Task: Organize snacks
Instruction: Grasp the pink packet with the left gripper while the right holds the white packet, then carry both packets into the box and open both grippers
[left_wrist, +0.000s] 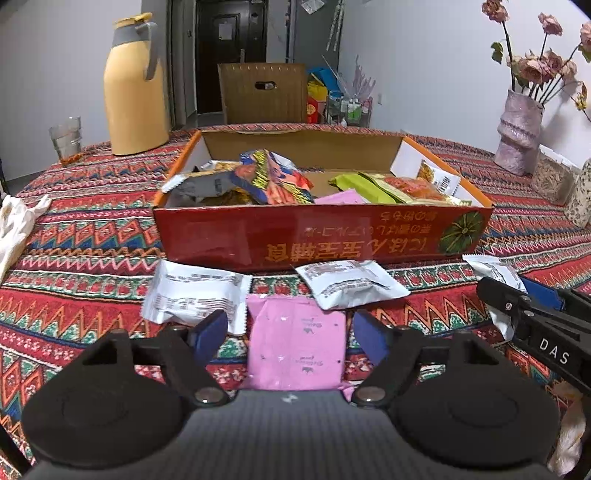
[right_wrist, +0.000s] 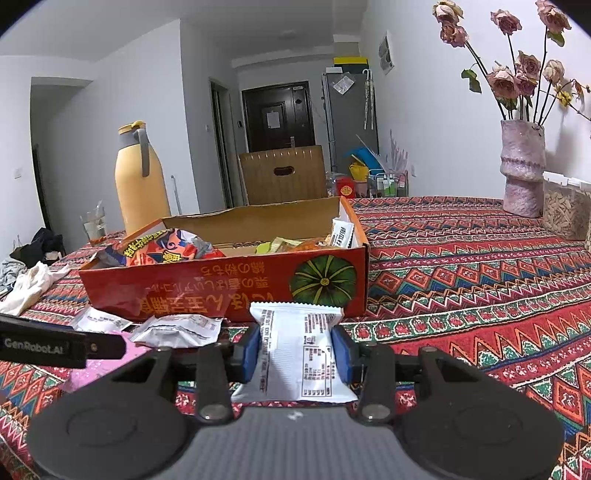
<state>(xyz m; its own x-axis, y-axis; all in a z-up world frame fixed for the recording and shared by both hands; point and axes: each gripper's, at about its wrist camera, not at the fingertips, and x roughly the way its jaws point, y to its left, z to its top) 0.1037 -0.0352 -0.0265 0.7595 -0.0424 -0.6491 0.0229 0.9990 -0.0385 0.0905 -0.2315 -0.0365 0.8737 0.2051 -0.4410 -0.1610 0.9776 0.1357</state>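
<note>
The left hand-held gripper (left_wrist: 290, 336) stands with its jaws apart around a pink packet (left_wrist: 295, 350); a gap shows on each side, so the blue pads (left_wrist: 208, 338) do not press on it. The packet lies flat on the table (left_wrist: 461, 325) at lower centre of the left wrist view, just in front of the box (left_wrist: 321, 240), placed for a straight lift into it.

The right hand-held gripper (right_wrist: 295, 354) is clamped on a white packet (right_wrist: 299, 350), which it holds upright at centre frame, near the box front wall, ready for transfer. Two more white packets (left_wrist: 195, 295) (left_wrist: 351, 282) lie on the table against the box front. Several coloured packets (left_wrist: 273, 177) already rest inside the box.

Legible writing: "DAS" on the right gripper arm at the right edge of the left wrist view; "GenRobot.AI" on the left gripper arm at the left edge of the right wrist view. The box front carries upside-down East Asian characters and a green pumpkin picture (right_wrist: 323, 280). Packet print is too small to read.
</note>
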